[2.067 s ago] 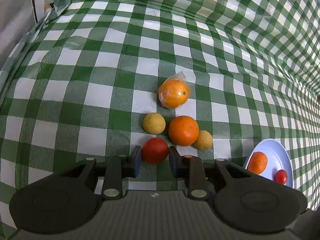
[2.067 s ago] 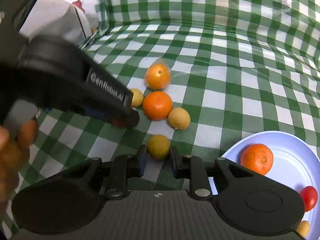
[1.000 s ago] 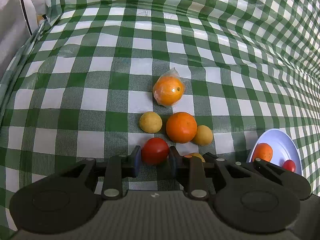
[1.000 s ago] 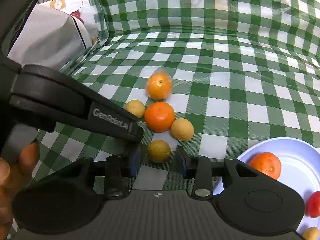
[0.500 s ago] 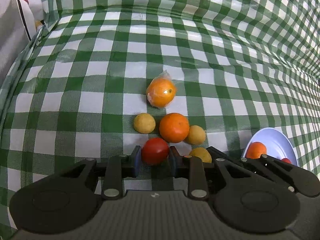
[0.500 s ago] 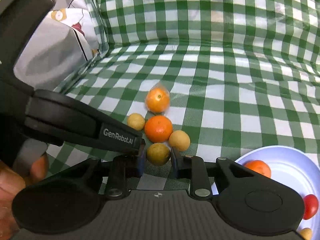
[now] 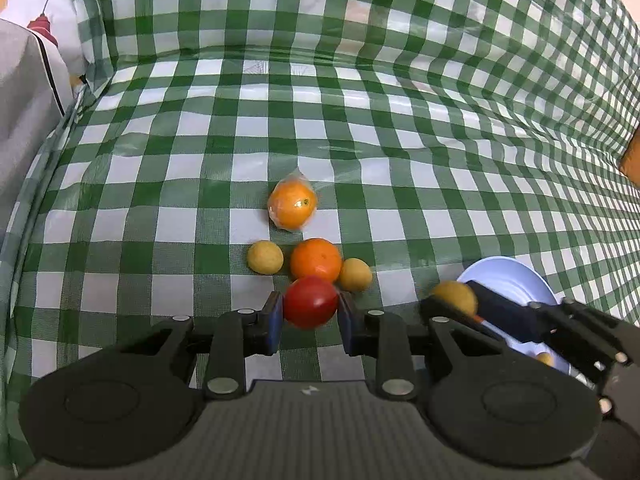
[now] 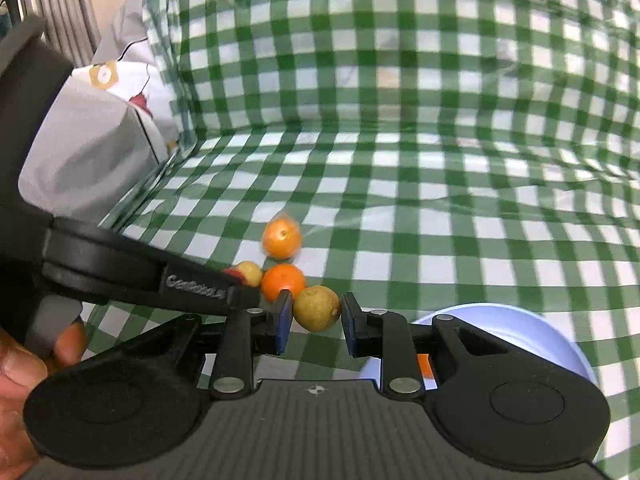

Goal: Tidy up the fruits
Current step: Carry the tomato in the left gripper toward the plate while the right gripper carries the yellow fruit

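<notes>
My left gripper [image 7: 310, 318] is shut on a red tomato [image 7: 311, 301] and holds it above the cloth. My right gripper [image 8: 314, 322] is shut on a small yellow fruit [image 8: 317, 308], lifted off the cloth; the fruit also shows in the left wrist view [image 7: 456, 297]. On the cloth lie a wrapped orange [image 7: 292, 205], a bare orange [image 7: 315, 259] and two small yellow fruits [image 7: 265, 257] [image 7: 355, 274]. A pale blue plate [image 7: 508, 276] sits at the right, and its rim shows in the right wrist view [image 8: 520, 320].
A green-and-white checked cloth [image 7: 360, 140] covers the table and rises at the back. Grey and white fabric [image 7: 24, 92] lies beyond the left edge. The plate holds an orange [image 8: 423, 362], partly hidden by my right gripper.
Both grippers have risen with their fruits. The right gripper shut on the yellow fruit, lifted it, and now sits further right, towards the plate.
</notes>
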Available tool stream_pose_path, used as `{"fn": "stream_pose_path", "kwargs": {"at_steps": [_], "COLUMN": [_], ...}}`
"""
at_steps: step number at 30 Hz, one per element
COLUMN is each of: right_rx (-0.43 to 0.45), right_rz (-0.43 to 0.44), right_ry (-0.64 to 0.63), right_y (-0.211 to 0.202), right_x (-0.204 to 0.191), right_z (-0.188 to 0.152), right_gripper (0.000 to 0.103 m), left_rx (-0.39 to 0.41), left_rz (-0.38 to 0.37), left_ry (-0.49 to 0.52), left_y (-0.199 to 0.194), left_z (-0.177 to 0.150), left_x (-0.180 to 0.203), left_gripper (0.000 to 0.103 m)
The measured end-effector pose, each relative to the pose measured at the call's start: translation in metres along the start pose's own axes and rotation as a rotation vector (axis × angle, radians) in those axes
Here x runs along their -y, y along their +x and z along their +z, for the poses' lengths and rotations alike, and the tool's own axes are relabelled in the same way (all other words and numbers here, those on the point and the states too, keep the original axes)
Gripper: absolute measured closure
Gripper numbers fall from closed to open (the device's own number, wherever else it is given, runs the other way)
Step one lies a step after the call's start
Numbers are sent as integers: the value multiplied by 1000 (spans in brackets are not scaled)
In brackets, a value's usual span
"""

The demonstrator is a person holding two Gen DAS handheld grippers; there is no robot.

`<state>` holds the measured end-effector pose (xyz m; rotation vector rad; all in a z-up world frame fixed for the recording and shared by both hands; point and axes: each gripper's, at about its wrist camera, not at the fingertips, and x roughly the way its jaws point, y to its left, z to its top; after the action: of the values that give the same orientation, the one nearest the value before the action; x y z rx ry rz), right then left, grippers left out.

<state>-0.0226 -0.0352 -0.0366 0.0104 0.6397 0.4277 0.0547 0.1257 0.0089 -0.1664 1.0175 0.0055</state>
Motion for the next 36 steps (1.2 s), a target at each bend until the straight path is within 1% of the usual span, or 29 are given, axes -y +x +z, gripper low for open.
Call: {"fn": "stream_pose_path", "kwargs": {"at_steps": [4,6,15,22,28,36], "right_rx": [7,6,29,39,48,60], "right_rz": [-24,-37,-76,-88,-113,-159], "right_ry": [16,19,49,70,83,121], "right_y": [-10,-14,-31,-40,-52,-64], "right_x": [12,18,39,50,60,82], "right_z": [-1,-2,4,3,1,-3], "right_gripper": [75,75,75,75,75,75], "left_rx": [9,16,66,79,110,156], "left_rz": [3,9,58,55,42,36], "left_ry": [2,8,99,130,182,185], "left_y": [-4,-3,-9,-15,-12,-12], "left_z": [-2,-1,-2,-3,-6,-7], "left_x": [-3,2,17,35,65,75], "left_gripper": [71,71,71,71,71,71]}}
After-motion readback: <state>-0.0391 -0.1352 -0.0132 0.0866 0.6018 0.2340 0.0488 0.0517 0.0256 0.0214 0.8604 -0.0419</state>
